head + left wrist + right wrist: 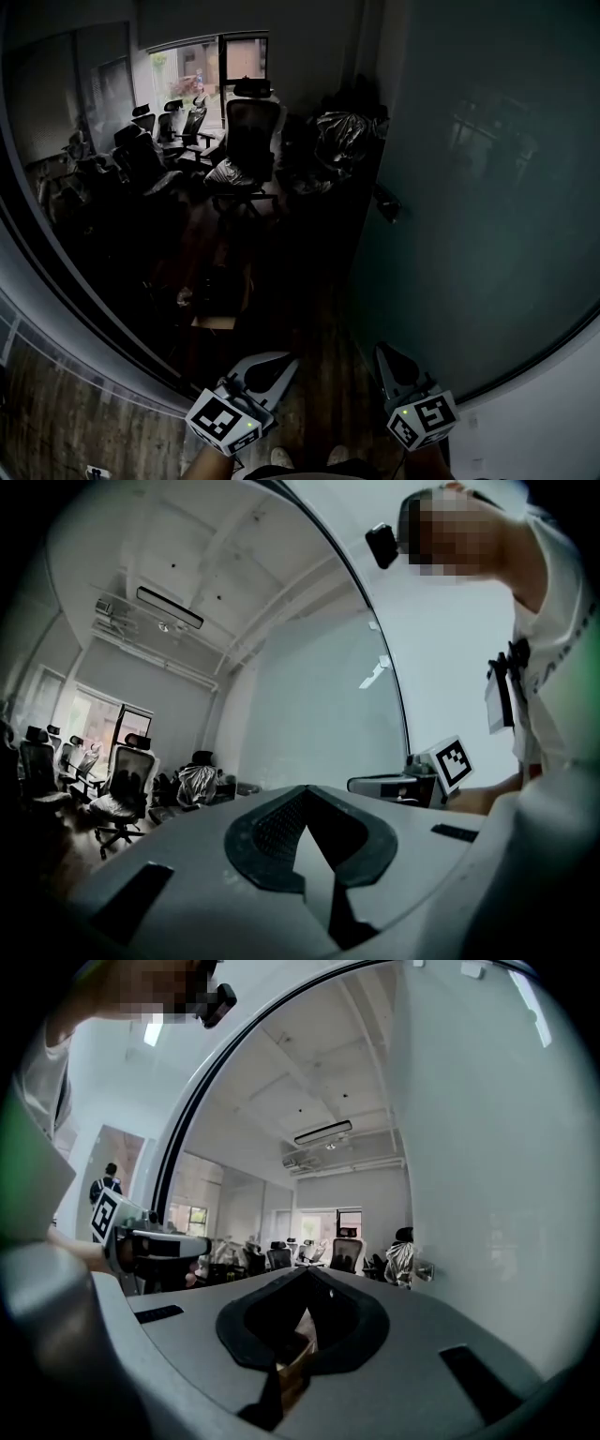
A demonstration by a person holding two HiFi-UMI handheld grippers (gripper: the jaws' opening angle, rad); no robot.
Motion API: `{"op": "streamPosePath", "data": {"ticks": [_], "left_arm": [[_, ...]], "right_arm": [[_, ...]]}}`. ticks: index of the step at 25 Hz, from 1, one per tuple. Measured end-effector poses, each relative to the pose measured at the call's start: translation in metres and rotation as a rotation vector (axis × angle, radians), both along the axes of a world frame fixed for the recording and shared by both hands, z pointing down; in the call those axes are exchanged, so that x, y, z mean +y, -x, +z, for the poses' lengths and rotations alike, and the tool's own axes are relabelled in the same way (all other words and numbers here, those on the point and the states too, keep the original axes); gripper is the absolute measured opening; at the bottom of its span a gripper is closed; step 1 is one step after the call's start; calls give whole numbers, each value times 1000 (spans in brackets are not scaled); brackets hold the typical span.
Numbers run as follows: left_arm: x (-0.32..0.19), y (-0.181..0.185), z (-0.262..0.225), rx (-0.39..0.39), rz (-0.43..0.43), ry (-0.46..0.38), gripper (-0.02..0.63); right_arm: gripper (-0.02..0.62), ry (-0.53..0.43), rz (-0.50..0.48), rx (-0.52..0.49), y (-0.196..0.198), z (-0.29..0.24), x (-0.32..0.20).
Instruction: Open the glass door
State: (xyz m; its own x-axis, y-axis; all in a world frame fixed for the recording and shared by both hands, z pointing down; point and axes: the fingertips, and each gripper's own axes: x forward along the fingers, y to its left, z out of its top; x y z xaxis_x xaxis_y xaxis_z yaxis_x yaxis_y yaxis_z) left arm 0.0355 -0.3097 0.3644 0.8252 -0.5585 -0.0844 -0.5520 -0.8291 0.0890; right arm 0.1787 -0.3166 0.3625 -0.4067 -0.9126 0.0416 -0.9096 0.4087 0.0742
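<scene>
The glass door (487, 187) stood upright on the person's right, a frosted panel filling that side of the head view. Its free vertical edge faced left, and the handle (389, 208) sat just inside that edge. Left of the edge the way looked clear. The wooden floor (319, 375) ran straight on toward the office chairs (248, 131) with no pane visibly between, so I judged the door already stood open, though how wide was hard to tell.

Both grippers were held low by the person's feet, pointing forward into the gap. The left gripper (272, 370) had its jaws pressed together at the tips with nothing caught in them, and so did the right gripper (392, 364). Neither touched the door.

What mattered was the line from the right gripper to the handle, which lay almost dead ahead of it, higher up and well apart. In the right gripper view it sat just right of the jaw tips. The right gripper was clearly the nearer of the two, since the left one pointed at the open passage rather than at the panel. Any grasp would have had to meet a small knob projecting sideways from an upright pane.
</scene>
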Motion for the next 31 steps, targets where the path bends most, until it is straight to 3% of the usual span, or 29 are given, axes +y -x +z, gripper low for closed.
{"op": "streamPosePath", "data": {"ticks": [10, 31], "left_arm": [[-9, -4, -1, 22, -56, 25, 0], [-13, -23, -11, 38, -77, 21, 0]], "right_arm": [[0, 21, -52, -2, -8, 2, -1], [-1, 1, -82, -1, -29, -5, -7]]}}
